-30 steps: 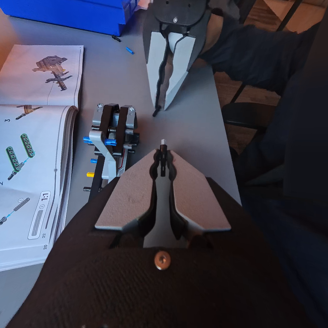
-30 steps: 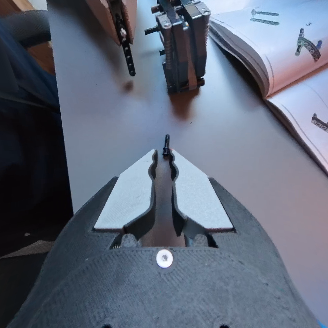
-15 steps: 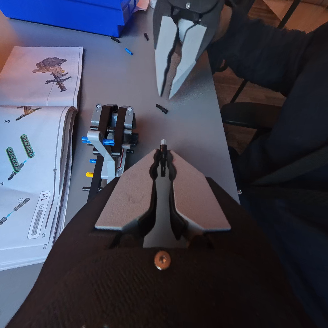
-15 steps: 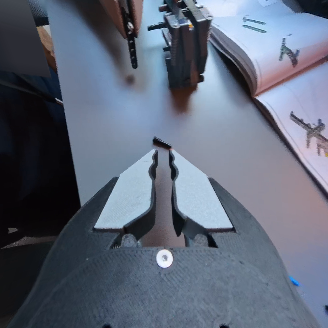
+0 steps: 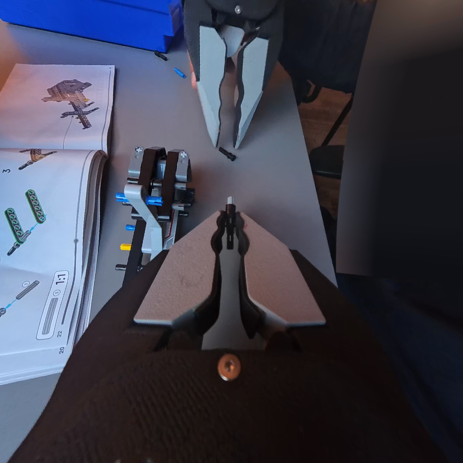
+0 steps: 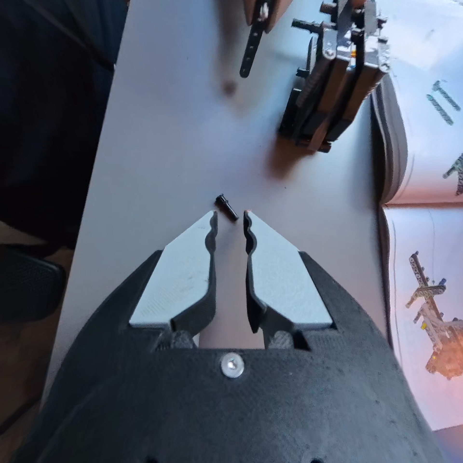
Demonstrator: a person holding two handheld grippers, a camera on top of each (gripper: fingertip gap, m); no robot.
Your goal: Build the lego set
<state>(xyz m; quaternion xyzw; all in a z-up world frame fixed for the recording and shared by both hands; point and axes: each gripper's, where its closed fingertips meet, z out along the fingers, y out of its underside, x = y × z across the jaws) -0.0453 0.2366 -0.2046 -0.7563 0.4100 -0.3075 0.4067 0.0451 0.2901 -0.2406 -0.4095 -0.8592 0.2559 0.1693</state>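
My left gripper (image 5: 230,213) is shut on a thin black beam (image 5: 229,226) with a white pin at its tip; the beam also shows hanging from it in the right wrist view (image 6: 250,51). My right gripper (image 6: 230,213) is open, its tips just above a small black pin (image 6: 226,207) that lies loose on the grey table (image 6: 170,140). In the left wrist view the right gripper (image 5: 226,145) points down at the same pin (image 5: 226,153). The grey and black lego model (image 5: 160,198) stands left of my left gripper, and shows in the right wrist view (image 6: 333,85).
An open instruction booklet (image 5: 50,200) lies left of the model. A blue box (image 5: 100,22) stands at the far side, with a loose black pin (image 5: 160,55) and a blue pin (image 5: 179,73) near it. The table edge (image 5: 318,200) runs close on the right. There is about 12 centimetres between the tips of the two grippers.
My right gripper let go of the black pin, which now lies on the table. It rose, then came back down over the pin with its fingers wider apart. My left gripper stayed still.
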